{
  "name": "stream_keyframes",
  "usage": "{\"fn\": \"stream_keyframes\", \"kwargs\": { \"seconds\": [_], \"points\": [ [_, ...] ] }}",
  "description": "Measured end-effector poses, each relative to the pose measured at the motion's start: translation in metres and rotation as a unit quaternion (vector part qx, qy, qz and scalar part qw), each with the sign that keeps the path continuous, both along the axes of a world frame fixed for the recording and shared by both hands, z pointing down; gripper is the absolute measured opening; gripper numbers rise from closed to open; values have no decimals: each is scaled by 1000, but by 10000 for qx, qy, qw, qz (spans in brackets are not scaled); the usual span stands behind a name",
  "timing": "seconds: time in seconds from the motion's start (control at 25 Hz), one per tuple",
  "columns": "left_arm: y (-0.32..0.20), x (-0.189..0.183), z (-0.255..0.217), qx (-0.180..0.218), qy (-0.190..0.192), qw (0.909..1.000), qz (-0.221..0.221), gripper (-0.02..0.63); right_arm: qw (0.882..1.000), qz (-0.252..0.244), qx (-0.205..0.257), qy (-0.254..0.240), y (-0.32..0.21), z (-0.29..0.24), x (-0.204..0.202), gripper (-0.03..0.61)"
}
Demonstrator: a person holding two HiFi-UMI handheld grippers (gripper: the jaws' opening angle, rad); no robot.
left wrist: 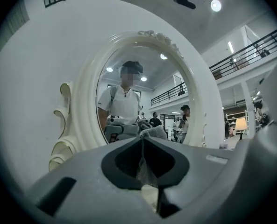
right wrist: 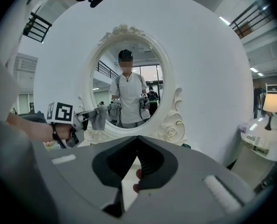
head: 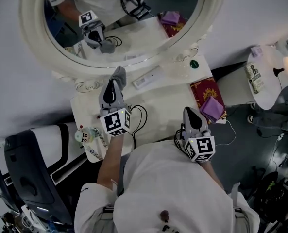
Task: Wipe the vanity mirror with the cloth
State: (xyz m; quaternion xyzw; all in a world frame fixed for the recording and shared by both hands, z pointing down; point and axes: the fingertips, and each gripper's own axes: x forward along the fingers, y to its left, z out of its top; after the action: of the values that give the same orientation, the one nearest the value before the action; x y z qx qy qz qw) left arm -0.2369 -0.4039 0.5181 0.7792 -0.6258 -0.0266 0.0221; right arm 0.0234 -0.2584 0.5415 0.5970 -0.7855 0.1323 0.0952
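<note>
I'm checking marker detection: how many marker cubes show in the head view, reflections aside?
2. One cube is on the left gripper, holding the cloth near the mirror's lower frame; the other on the right gripper, nearer the person. A third is only reflected.

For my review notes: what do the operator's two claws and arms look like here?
Both the left claw and right claw are grey, tapered shells, each carrying a white cube with black square markers and a black cable. The person wears a white short-sleeved shirt.

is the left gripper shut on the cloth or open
Shut on the cloth: the left gripper has its jaws together, with grey fabric pinched between them and bunched past the tips.
</note>
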Motion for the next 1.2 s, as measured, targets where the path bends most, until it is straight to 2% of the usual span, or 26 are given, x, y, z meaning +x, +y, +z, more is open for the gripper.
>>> {"fn": "stream_keyframes", "kwargs": {
  "seconds": [0.12,0.24,0.32,0.52,0.96,1.2],
  "points": [
    [28,24,-11,20,129,9995,293,20,9989,-15,352,-296,-4,-19,13,8],
    [58,57,-8,-205,329,9964,751,20,9944,-170,853,-602,-2,-44,24,8],
    [84,81,3,-411,326,9943,926,20,9918,-312,1022,-699,5,-55,31,8],
    [144,130,21,-824,400,9913,941,20,9898,-602,1014,-803,23,-58,53,8],
    [208,210,4,-615,265,9939,875,20,9846,-1090,1018,-910,72,-57,104,8],
    [242,241,3,-542,299,9945,846,20,9839,-1164,1041,-866,97,-58,127,8]
  ]
}}
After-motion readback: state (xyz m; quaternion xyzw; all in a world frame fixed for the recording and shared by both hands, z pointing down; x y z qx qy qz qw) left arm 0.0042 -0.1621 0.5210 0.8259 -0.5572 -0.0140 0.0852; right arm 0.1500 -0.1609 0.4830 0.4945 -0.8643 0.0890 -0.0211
